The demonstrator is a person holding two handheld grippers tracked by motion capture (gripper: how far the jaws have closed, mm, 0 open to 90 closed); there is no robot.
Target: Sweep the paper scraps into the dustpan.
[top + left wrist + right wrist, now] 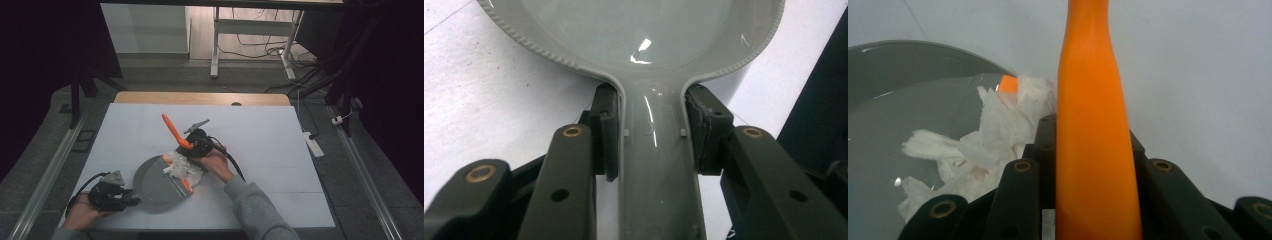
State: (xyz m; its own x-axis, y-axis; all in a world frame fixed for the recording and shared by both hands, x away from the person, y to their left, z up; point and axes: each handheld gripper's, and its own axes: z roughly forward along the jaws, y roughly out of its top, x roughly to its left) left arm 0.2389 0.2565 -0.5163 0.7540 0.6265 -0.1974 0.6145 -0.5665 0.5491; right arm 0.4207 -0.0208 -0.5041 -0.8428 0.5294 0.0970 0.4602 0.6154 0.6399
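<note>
A grey dustpan (152, 186) lies flat on the white table at the front left. My left gripper (131, 200) is shut on its handle (659, 165), with a pad pressing each side just below the pan's bowl (634, 30). My right gripper (192, 147) is shut on a brush's orange handle (172, 129), which slants up and to the left. In the right gripper view that handle (1093, 125) stands between the jaws. Crumpled white paper (182, 167) lies at the pan's right edge, partly inside it (978, 145). An orange strip (186, 186) shows beside the paper.
The white table top (260, 130) stretches behind and to the right of the pan, with a wooden edge (200, 98) at its far side. A power strip (314, 142) lies on the floor to the right. Desk legs (215, 45) stand beyond.
</note>
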